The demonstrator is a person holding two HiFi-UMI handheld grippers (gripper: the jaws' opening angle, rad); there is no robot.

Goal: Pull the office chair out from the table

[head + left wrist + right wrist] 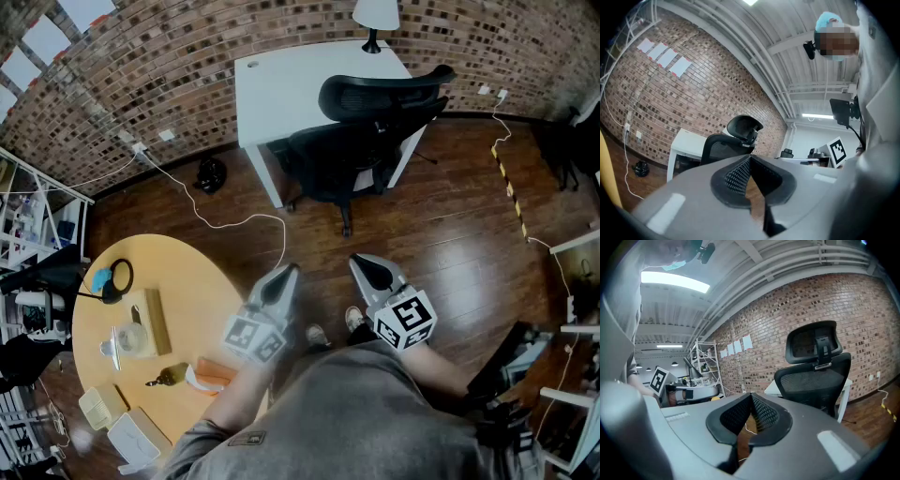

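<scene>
A black mesh office chair with a headrest stands tucked against the front of a white table by the brick wall. The chair shows ahead in the left gripper view, and the chair shows again in the right gripper view, backrest toward me. My left gripper and right gripper are held side by side over the wooden floor, well short of the chair. Both are shut with nothing between the pads.
A round yellow table with small items sits at my left. A white cable trails across the floor between it and the chair. A lamp stands on the white table. Shelving lines the left; more furniture stands at right.
</scene>
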